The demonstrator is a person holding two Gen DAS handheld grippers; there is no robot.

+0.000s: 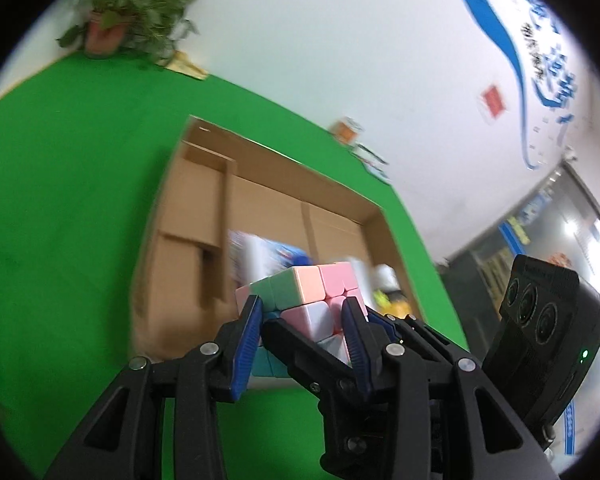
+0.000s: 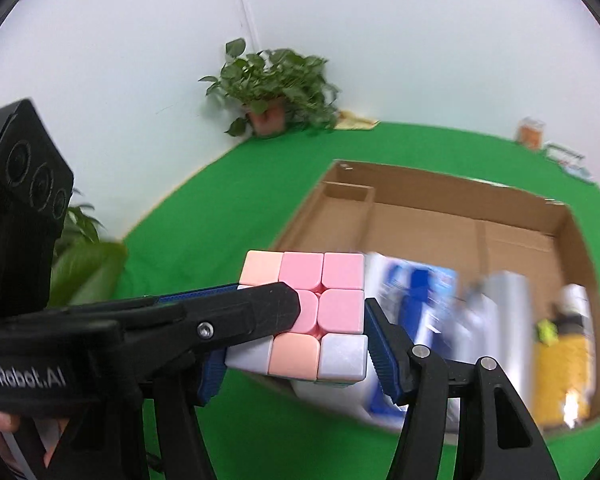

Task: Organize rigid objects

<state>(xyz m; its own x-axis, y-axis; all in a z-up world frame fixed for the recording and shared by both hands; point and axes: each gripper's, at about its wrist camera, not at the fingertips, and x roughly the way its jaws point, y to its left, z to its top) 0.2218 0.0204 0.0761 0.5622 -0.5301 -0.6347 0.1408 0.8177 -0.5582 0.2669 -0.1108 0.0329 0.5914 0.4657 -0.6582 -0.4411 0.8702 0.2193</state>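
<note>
A pastel puzzle cube [image 1: 320, 284] with pink, peach, mint and lilac tiles hangs above the near edge of an open cardboard box [image 1: 284, 152]. My left gripper [image 1: 304, 308] is shut on it, its blue pads pressing the cube's two sides. In the right wrist view the same cube [image 2: 328, 304] sits between the blue pads of my right gripper [image 2: 296, 344], which is shut on it too. One black finger of the left gripper [image 2: 260, 312] crosses the cube's face from the left. The cube's underside is hidden.
The box [image 2: 440, 178] lies on a green tabletop [image 1: 60, 200] and holds a blue-and-white package [image 2: 416, 300], white items and a yellow item [image 2: 560, 372]. A potted plant [image 2: 272, 92] stands in the far corner. A small orange box [image 2: 531, 133] sits at the far edge.
</note>
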